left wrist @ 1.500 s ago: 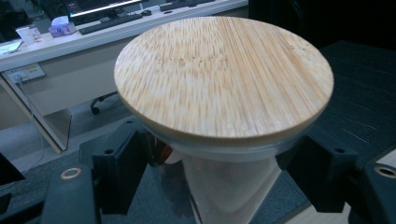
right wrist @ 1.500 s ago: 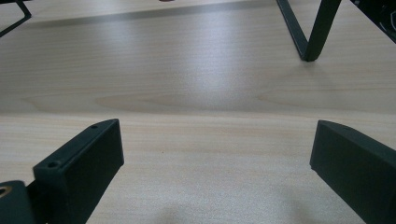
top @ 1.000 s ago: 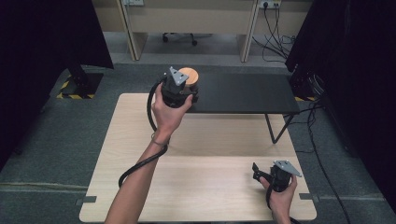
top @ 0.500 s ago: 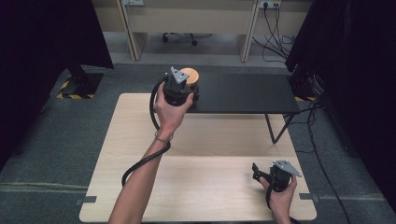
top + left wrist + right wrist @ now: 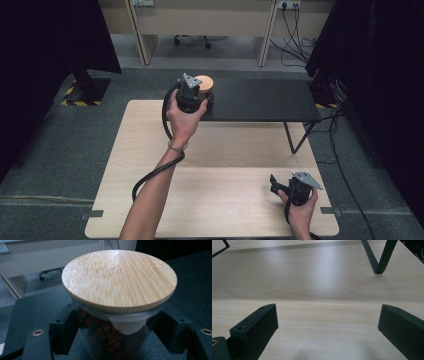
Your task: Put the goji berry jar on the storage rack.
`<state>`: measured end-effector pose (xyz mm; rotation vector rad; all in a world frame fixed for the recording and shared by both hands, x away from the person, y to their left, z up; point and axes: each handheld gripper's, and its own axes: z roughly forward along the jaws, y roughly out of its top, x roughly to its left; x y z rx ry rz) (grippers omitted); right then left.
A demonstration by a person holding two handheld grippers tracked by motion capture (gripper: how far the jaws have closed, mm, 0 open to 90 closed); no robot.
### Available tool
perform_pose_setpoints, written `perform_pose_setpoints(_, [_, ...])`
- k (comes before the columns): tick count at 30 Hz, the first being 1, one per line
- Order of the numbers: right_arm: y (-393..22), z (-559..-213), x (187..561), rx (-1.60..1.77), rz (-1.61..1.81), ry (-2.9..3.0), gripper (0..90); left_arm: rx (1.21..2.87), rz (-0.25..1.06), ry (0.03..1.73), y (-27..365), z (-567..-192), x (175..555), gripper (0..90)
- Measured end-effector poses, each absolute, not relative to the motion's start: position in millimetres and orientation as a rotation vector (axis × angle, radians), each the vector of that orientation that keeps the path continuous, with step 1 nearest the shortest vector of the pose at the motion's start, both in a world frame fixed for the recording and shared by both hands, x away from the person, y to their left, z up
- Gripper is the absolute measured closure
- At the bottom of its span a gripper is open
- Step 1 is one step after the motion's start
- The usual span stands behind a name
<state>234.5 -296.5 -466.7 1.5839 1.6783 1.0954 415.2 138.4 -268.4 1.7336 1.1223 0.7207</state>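
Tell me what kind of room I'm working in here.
Probably an office or lab set up for recording. A light wooden table stands on grey carpet, black curtains hang at both sides, and desks with an office chair base and wall sockets with cables sit behind.

Glass jar (image 5: 112,340), bamboo lid (image 5: 119,277), tongs (image 5: 117,333) clamping its sides

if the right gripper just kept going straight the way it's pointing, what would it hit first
Probably nothing soon: the right gripper, jaws open, faces bare wooden table. The black shelf's leg stands right of that line, though depth is unclear.
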Motion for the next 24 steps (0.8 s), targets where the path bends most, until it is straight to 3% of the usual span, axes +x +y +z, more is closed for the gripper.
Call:
perform_pose_setpoints(19, [-296.5,-466.8,234.5,1.582,1.096,1.68,2.8,1.727,0.726,1.084,144.4,-273.8,413.9,25.0])
perform_pose_setpoints(24, [-296.8,-466.8,234.4,1.585,1.098,1.677,2.8,1.676,0.78,1.056,143.4,-276.7,399.0,10.2])
